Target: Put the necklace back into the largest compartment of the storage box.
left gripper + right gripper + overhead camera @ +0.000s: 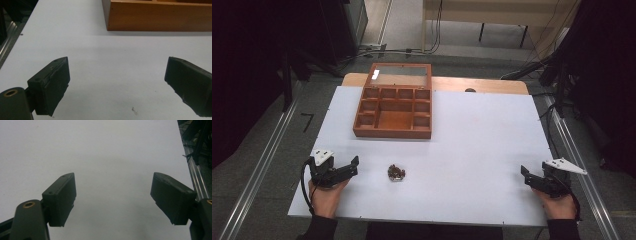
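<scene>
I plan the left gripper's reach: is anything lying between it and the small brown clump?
Nothing visible. Bare white table lies between the open left gripper and the clump, just to its right.

Left black two-jaw tongs point(355, 162) held low at near left, jaws spread wide with nothing between, pointing right and far. Right black two-jaw tongs point(524, 173) at near right, jaws likewise apart and empty, pointing left.
</scene>
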### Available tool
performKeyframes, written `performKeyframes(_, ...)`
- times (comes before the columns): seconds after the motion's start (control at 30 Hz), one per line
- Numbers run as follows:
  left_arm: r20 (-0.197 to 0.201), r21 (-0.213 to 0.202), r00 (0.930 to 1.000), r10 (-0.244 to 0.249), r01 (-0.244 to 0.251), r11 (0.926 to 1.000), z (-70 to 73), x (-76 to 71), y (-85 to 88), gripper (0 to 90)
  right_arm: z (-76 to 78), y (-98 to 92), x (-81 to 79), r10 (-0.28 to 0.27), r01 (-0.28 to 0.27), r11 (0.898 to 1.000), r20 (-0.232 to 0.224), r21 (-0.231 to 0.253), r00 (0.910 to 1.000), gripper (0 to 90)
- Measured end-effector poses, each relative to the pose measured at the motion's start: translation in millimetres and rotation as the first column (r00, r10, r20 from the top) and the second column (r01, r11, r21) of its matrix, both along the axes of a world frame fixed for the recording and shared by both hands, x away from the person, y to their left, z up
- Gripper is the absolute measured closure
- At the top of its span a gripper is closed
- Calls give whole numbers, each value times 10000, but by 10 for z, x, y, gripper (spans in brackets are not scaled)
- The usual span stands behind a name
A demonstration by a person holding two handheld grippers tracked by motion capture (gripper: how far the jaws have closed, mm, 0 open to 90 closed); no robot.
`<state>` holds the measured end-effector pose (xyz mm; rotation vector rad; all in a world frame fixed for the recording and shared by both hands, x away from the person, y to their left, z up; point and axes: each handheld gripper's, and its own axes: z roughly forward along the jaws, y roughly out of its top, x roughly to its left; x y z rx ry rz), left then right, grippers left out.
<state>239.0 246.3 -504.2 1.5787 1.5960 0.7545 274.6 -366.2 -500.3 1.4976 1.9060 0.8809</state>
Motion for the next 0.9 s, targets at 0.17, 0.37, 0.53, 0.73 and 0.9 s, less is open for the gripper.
performKeyframes(0.17,85,-46,10000,-22,22,10000,2,-9,-25,68,-3,-8,-4,-39,39,10000,-1,-9,10000,190)
performKeyframes(0.37,69,-4,9999,-96,96,10000,10,-16,-49,68,-4,1,-2,-18,18,10000,-28,-33,10000,190)
performKeyframes(0.53,40,84,9999,-165,165,9998,10,-20,-84,69,-7,1,-3,-35,35,10000,-34,-57,10000,190)
performKeyframes(0.73,26,134,9996,-264,263,9996,11,-29,-127,69,-9,-2,-2,-48,48,10000,-31,-73,10000,190)
performKeyframes(0.9,4,97,9993,-372,372,9993,11,-33,-151,75,-17,3,1,-55,54,9999,-77,-104,10000,190)
